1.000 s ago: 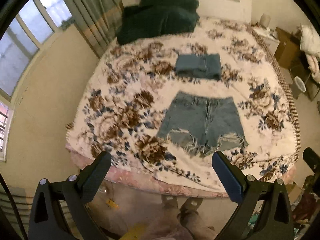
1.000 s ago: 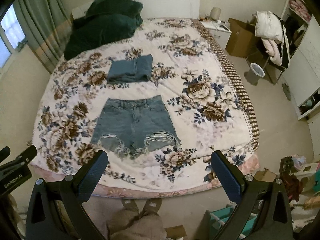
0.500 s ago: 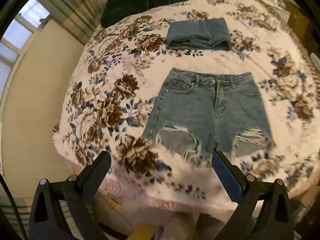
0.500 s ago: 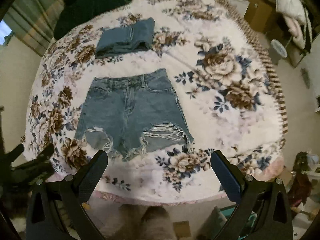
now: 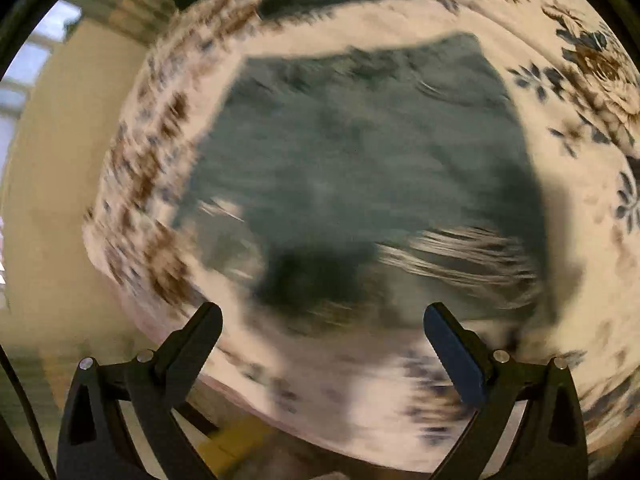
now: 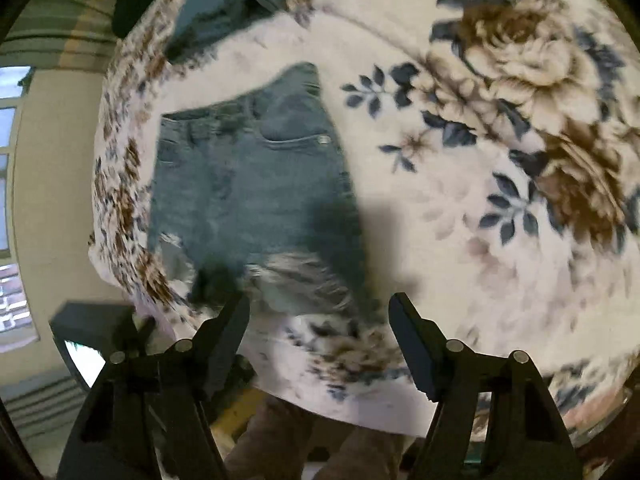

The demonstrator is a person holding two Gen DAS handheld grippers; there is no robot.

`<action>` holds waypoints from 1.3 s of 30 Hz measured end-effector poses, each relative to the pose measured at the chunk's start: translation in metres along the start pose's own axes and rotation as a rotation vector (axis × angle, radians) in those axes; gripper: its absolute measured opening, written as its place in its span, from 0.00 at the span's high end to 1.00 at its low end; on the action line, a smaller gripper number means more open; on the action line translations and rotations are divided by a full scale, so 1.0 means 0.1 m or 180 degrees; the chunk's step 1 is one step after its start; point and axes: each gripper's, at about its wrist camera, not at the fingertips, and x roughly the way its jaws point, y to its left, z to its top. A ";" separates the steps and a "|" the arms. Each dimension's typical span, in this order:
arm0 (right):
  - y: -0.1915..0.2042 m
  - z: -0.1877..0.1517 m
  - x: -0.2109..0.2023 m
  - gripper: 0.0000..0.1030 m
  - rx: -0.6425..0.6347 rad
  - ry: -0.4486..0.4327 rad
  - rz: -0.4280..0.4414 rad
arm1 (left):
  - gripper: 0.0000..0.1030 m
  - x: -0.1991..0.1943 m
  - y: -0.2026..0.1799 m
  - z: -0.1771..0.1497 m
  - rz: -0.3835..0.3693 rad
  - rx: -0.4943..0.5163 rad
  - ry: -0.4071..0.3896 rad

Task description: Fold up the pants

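A pair of blue denim shorts [image 5: 360, 152] with frayed, ripped hems lies flat on the floral bedspread [image 5: 560, 240], waistband away from me. The left wrist view is blurred by motion. My left gripper [image 5: 322, 320] is open and empty, just short of the frayed hems. In the right wrist view the shorts [image 6: 248, 192] lie left of centre. My right gripper [image 6: 320, 312] is open and empty, above the shorts' lower right hem.
A second folded denim garment [image 6: 224, 8] lies further up the bed [image 6: 500, 280]. A dark green blanket [image 6: 132, 4] is at the head end. The bed's near edge is just below both grippers, with the person's legs [image 6: 304, 440] beneath. A wall and window [image 6: 12, 160] are on the left.
Both grippers have moved forward and down towards the shorts, which now fill much more of each view. The right gripper's fingers stand somewhat closer together than before.
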 end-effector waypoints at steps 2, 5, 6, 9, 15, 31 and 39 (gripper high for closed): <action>-0.17 0.20 0.16 0.28 -0.0127 0.0127 0.0039 | 0.00 0.05 -0.26 -0.01 -0.0062 -0.0108 0.0065; -0.31 0.47 0.32 0.28 -0.0307 0.0256 0.0041 | 0.00 0.16 -0.60 0.00 -0.0244 -0.0299 0.0178; -0.34 0.57 0.38 0.28 -0.0357 0.0300 0.0054 | 0.00 0.20 -0.70 0.00 -0.0281 -0.0317 0.0217; -0.39 0.83 0.52 0.28 -0.0469 0.0356 0.0043 | 0.00 0.35 -0.95 0.03 -0.0390 -0.0335 0.0264; -0.34 1.29 0.77 0.28 -0.0476 0.0394 0.0322 | 0.00 0.61 -1.07 0.13 -0.0520 -0.0493 0.0347; 0.48 1.99 1.57 0.57 -0.0583 0.0333 0.0481 | 0.86 1.00 -0.19 0.31 -0.1272 -0.0853 0.0037; 0.39 1.94 1.55 0.65 -0.0509 0.0324 0.0434 | 0.96 0.94 0.24 0.33 -0.1364 -0.0867 -0.0071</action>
